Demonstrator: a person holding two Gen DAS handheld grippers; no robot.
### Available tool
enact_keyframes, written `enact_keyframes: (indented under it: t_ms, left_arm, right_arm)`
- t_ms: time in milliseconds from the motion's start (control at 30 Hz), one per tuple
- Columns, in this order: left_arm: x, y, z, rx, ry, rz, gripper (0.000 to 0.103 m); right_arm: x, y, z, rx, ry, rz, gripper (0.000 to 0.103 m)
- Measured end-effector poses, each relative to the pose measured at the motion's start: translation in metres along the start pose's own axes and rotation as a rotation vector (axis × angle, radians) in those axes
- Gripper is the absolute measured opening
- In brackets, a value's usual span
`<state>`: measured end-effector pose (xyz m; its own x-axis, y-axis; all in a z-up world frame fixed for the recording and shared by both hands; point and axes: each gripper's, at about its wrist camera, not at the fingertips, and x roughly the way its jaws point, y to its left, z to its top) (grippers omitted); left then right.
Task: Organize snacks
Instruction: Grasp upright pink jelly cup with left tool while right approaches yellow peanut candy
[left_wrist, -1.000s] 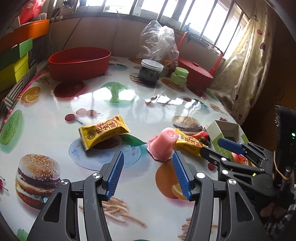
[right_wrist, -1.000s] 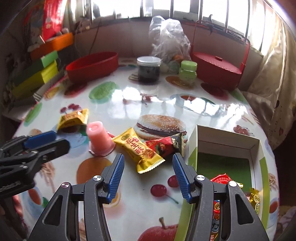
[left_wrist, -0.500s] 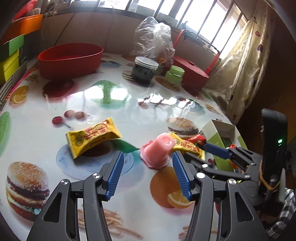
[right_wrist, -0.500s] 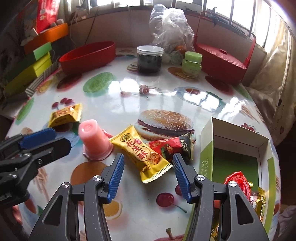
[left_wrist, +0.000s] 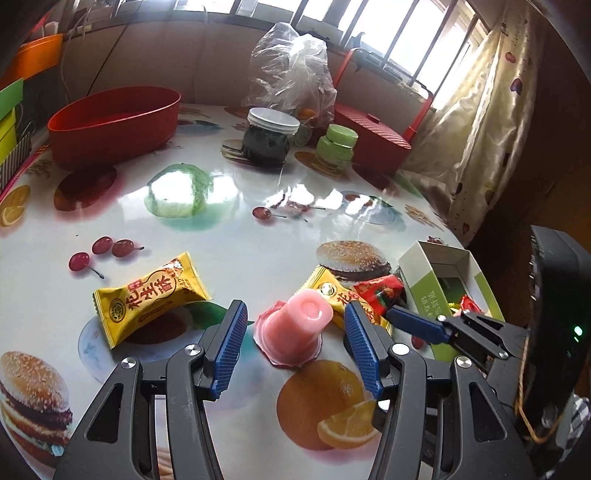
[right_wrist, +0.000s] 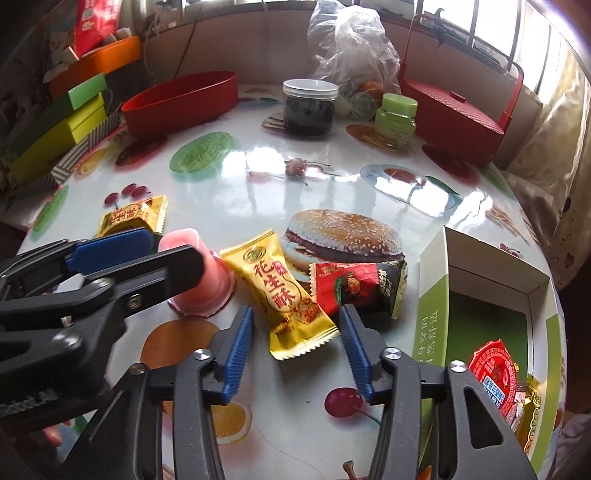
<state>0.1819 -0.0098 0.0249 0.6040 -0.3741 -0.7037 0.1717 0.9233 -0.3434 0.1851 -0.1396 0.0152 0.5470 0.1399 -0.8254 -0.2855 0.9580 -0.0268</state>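
Glossy food prints cover the round desk (right_wrist: 236, 184), with windows and a curtain behind. At far left, coloured boxes (right_wrist: 70, 122) are stacked off the desk's edge, and a red oval tub (right_wrist: 181, 99) stands at the back. One yellow packet (left_wrist: 149, 299) lies flat on the left. Just right of it, a pink jelly cup (left_wrist: 295, 328) stands upside down. The left claw (left_wrist: 291, 332) hangs with its jaws spread to either side of the cup; the pads sit apart from it.

Behind, mid-desk, are a dark jar (right_wrist: 310, 105) with a clear lid, a clear plastic bag (right_wrist: 354, 48) and a small green jar (right_wrist: 397, 118).

A second yellow packet (right_wrist: 282, 291) lies tilted beside the cup, its far end touching a red wrapper (right_wrist: 354, 288). The right claw (right_wrist: 297, 339) has just been closing, and its jaws straddle the near end of this packet. Its pads do not yet press on it.

A red lidded basket (right_wrist: 454, 114) stands at the back right. At the right edge lies an open green-and-white box (right_wrist: 432, 317) with a red round packet (right_wrist: 493, 373) and gold wrappers inside.
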Motion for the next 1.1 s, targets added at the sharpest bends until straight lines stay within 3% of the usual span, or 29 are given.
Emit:
enact_keyframes:
  t_ms: [67, 300, 500, 1100]
  left_arm:
    - [0.003, 0.0, 0.001, 0.004, 0.003, 0.003, 0.056]
    - [0.009, 0.003, -0.001, 0.004, 0.016, 0.015, 0.056]
    - [0.012, 0.005, -0.002, 0.0, 0.02, 0.022, 0.039]
    - [-0.006, 0.011, -0.015, 0.015, -0.006, 0.057, 0.035]
  right_arm:
    - [-0.001, 0.001, -0.001, -0.002, -0.001, -0.001, 0.037]
    - [-0.003, 0.004, -0.004, 0.004, -0.002, -0.005, 0.036]
    - [-0.007, 0.006, -0.008, 0.005, 0.0, -0.001, 0.036]
    - [-0.02, 0.016, -0.023, 0.043, 0.006, 0.043, 0.036]
